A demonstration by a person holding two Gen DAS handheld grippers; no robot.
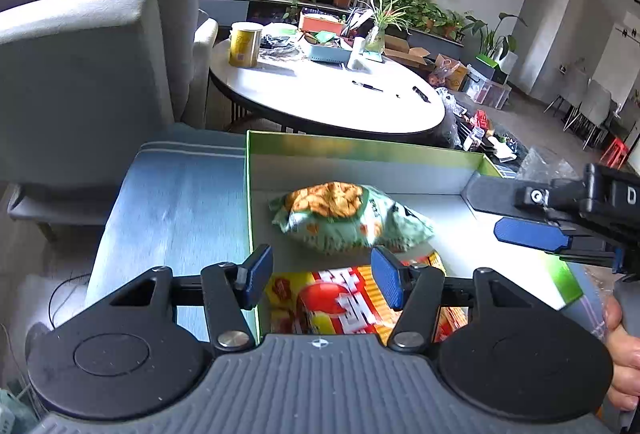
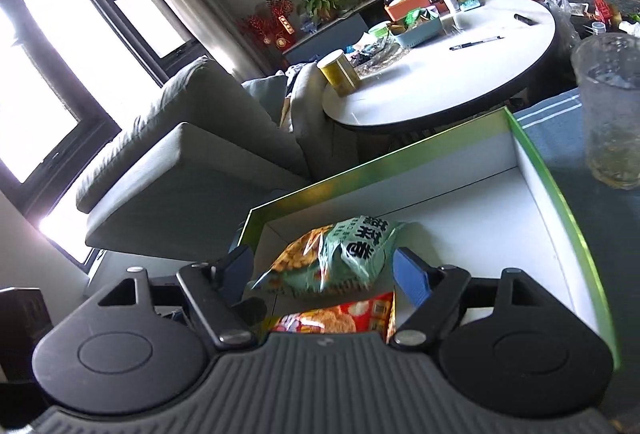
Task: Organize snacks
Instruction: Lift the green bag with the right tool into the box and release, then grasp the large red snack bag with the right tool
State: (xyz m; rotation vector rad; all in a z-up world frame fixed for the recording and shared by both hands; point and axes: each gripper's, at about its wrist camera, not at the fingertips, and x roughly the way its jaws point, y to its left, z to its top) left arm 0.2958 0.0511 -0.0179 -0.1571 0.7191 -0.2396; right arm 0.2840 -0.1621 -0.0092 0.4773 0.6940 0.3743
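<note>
Snacks lie inside the green box [image 1: 360, 149]: a green bag [image 1: 348, 218] toward its far wall, a red-yellow pack [image 1: 340, 302] nearer. Left gripper [image 1: 320, 276] and right gripper [image 2: 324, 274] hover above the box, fingers parted, gripping nothing.

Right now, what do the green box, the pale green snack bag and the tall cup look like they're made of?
Green box: likely cardboard, glossy green outside, matte white inside, folded corners. Pale green snack bag: thin printed plastic film, crinkled and shiny. Tall cup: clear plastic or glass, see-through and cloudy; can't tell which.

Black tool [image 1: 320, 276] with blue pads [image 1: 387, 276], silver screws.
</note>
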